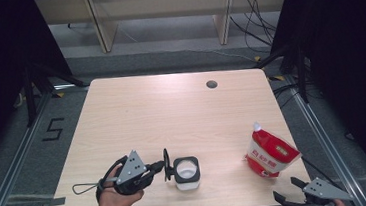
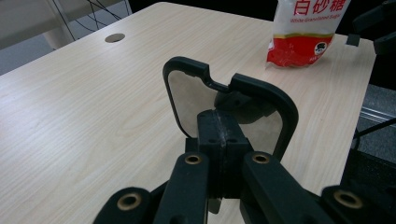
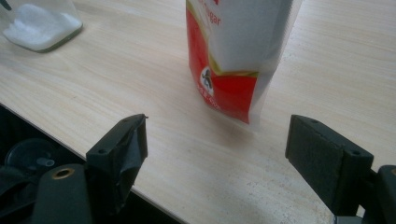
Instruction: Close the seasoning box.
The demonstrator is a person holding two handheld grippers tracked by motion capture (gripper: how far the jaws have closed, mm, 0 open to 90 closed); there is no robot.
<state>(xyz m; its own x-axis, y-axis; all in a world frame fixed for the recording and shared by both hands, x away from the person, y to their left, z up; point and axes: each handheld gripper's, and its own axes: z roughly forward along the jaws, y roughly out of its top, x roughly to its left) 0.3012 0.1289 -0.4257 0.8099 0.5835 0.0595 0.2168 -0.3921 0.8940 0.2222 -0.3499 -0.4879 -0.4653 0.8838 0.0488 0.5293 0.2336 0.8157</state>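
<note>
We keep the left hand-held gripper (image 1: 162, 168) clamped on the black square lid (image 2: 224, 98) beside the sugar-filled clear jar (image 1: 186, 173) near the table's (image 1: 172, 114) front edge; the right hand-held gripper (image 3: 215, 140) stands apart before the red-and-white sugar pouch (image 3: 238, 56).

1. The table (image 1: 136, 112) is pale wood-grain laminate, smooth and matt.
2. The sugar bag (image 1: 269, 154) looks like glossy plastic film.
3. The jar (image 1: 186, 173) is clear plastic with a matt black lid (image 2: 233, 105).
4. The fingers (image 3: 327, 156) have matt black pads.
</note>
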